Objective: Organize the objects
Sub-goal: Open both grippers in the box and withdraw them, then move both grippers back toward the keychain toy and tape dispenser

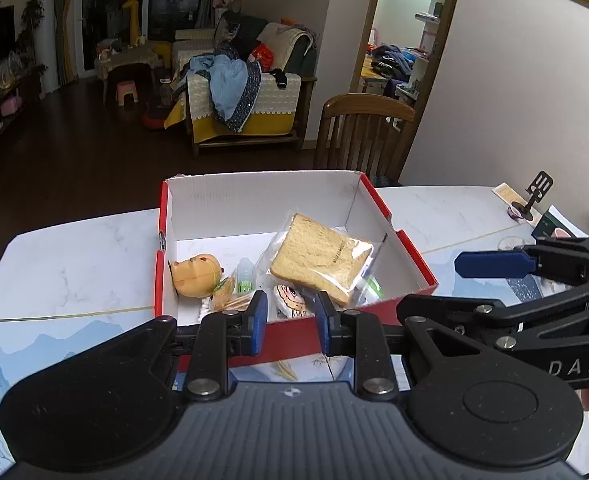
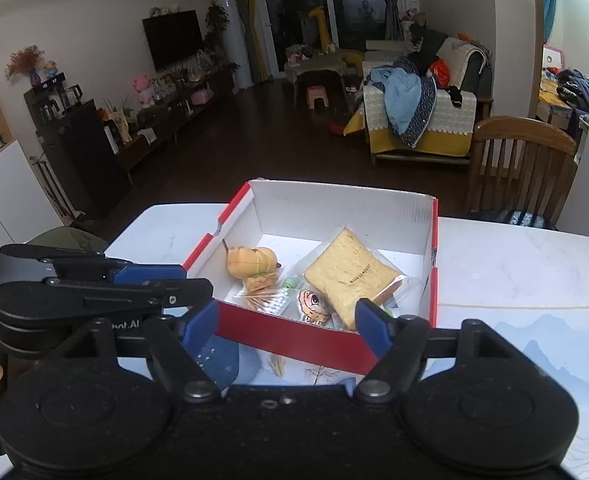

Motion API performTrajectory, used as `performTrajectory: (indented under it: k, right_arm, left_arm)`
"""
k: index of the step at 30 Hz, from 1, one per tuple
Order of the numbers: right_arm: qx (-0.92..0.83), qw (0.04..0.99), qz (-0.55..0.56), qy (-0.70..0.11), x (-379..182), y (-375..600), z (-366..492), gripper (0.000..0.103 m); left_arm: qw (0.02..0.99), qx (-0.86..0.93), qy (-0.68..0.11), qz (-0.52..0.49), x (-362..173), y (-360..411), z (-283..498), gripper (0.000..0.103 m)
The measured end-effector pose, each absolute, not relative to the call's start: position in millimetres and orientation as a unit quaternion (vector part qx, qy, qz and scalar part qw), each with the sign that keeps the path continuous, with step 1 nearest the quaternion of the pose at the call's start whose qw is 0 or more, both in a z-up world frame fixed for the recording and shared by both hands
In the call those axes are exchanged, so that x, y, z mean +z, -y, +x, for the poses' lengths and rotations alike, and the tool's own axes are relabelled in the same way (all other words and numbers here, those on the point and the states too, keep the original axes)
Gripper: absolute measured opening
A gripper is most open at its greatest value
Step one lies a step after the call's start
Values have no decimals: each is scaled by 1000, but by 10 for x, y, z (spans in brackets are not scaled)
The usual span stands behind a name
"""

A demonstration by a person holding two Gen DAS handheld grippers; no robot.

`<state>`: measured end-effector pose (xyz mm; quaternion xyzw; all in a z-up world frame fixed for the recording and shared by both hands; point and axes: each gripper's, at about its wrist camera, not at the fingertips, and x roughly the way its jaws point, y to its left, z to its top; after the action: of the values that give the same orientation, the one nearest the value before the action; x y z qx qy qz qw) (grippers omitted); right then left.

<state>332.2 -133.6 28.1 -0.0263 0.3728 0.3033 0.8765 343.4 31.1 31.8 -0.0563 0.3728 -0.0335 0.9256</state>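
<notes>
The box [image 1: 294,216] stands on the white desk [image 1: 74,256], near the far edge, with its red outer walls and white inner walls rising straight up on all four sides. On the left of the box the desk top is bare up to its rounded corner, so there is free room on that side. On the right side, seen from the left wrist view, a small black stand [image 1: 534,196] and some cards are placed well apart from the box. A wooden chair [image 1: 366,132] waits just behind the far edge of the desk.

Inside the box lies a slice of bread in a clear bag [image 1: 318,264], leaning toward the right wall. Beside it, on the left, are a yellow toy figure [image 1: 196,276], a small green and white bottle [image 1: 246,276], a round sticker with a cartoon face [image 1: 290,300] and a bundle of cotton swabs [image 2: 270,302] (all lying close together on the box floor).

The left gripper [image 1: 290,320] is before the near wall of the box; its blue fingers [image 1: 258,320] are clenched to a narrow gap, with nothing between them. The right gripper [image 2: 286,328] is also before the near wall, and its fingers [image 2: 370,328] are released, standing wide and empty. The things in the box lie beyond both pairs of fingertips, behind the red near wall, not touching them.
</notes>
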Motion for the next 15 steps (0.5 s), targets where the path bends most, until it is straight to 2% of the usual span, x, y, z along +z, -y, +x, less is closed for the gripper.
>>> performTrajectory:
  k: [9, 10, 12, 13, 15]
  right_arm:
    - [314, 885, -20, -343, 319, 1504, 3113, 82]
    - [314, 886, -22, -340, 322, 1521, 3089, 84]
    - [316, 887, -24, -335, 326, 1562, 3042, 86]
    - [317, 888, -24, -333, 327, 1581, 3020, 87]
    - [319, 888, -25, -331, 321, 1614, 2970, 88]
  left_arm:
    - [927, -20, -371, -46, 341, -204, 3196, 24]
    - [928, -19, -370, -44, 339, -195, 3162, 27]
    - [931, -10, -362, -38, 345, -172, 3089, 41]
    - [933, -7, -359, -38, 349, -170, 3044, 55]
    - [935, -10, -352, -40, 353, -155, 2968, 59]
